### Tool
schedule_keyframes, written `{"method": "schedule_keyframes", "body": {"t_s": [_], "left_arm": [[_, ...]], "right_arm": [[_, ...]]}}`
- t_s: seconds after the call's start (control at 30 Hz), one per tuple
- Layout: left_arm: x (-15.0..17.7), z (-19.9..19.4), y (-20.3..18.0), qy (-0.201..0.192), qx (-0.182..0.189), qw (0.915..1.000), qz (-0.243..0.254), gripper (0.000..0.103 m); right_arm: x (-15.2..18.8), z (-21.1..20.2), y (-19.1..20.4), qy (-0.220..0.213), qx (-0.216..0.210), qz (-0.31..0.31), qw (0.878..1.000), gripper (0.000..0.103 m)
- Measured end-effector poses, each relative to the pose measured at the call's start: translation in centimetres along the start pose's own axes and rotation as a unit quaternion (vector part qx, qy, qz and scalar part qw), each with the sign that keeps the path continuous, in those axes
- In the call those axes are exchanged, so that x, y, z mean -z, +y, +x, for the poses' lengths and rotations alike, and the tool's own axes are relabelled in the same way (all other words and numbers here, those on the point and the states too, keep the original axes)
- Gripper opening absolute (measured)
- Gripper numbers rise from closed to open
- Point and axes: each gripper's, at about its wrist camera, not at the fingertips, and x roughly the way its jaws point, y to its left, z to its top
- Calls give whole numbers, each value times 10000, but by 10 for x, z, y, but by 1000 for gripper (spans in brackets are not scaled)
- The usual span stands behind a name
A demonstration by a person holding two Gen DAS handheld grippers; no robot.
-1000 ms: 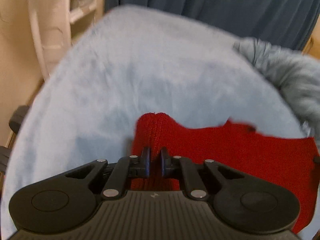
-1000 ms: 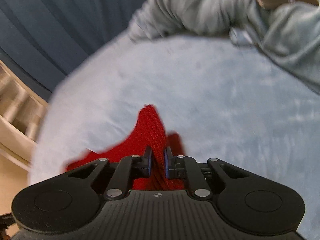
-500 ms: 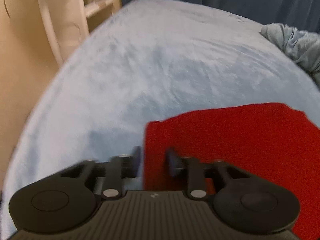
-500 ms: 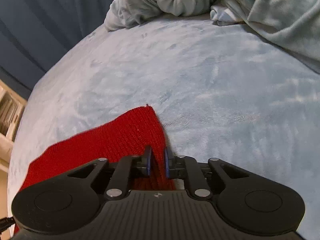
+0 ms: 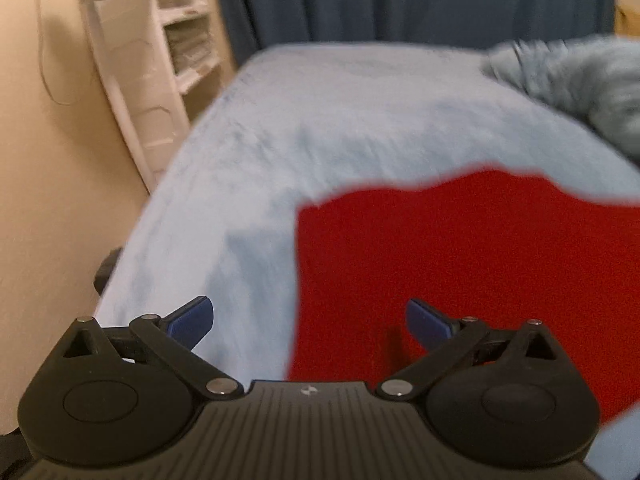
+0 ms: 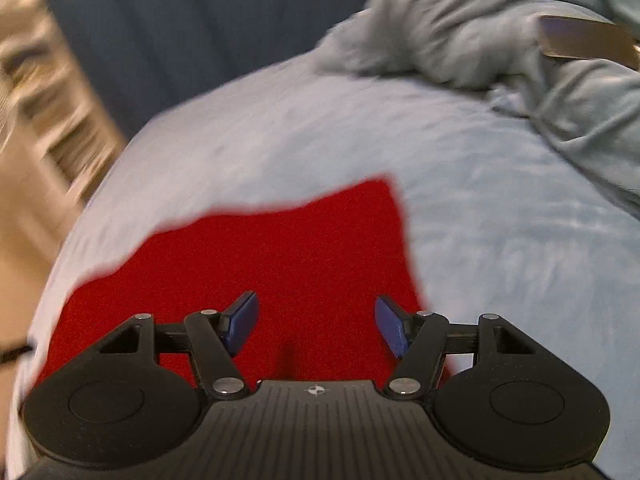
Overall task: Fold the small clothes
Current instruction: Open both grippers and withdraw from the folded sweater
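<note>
Pale-blue bed [image 5: 360, 120]: red knit garment [image 5: 460, 260] lay flat, newly released; left gripper [image 5: 310, 320] and right gripper [image 6: 316, 322] both spread, one fold apparently finished.

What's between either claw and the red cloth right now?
Nothing visible. The red knit cloth lies flat on the light blue blanket. The left claw and right claw hang open directly over it. The crumpled grey bedding sits well beyond the cloth.
</note>
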Motion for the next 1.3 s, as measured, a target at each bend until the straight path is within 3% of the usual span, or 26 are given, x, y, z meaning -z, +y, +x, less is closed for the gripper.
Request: {"method": "schedule_keyframes", "body": {"t_s": [0.1,0.2,0.3,0.43,0.57,0.8,0.93,1.3], "left_arm": [[35,16,-13,454,-370,9979,279,103],[52,10,-5,458,-337,9984,-22,103],[43,-14,3,596,-465,9970,-165,103],[37,-68,1,428,-712,9965,-57,103],[58,-126,-15,442,-426,9981,-6,103],[106,-189,-35,712,118,9970,-281,103],[114,-205,-39,692,-59,9975,-122,103],[127,-241,-27,456,-95,9985,-304,103]], "right_arm": [[30,19,-5,348,448,-143,9983,65],[36,17,-7,402,585,-279,9971,63],[22,-16,-3,364,576,35,9977,66],[21,-72,4,67,435,192,9988,82],[48,-116,21,-71,546,-287,9981,88],[85,-158,51,401,473,-505,9968,88],[95,-176,63,583,310,-412,9970,88],[109,-212,83,305,97,-673,9972,89]]}}
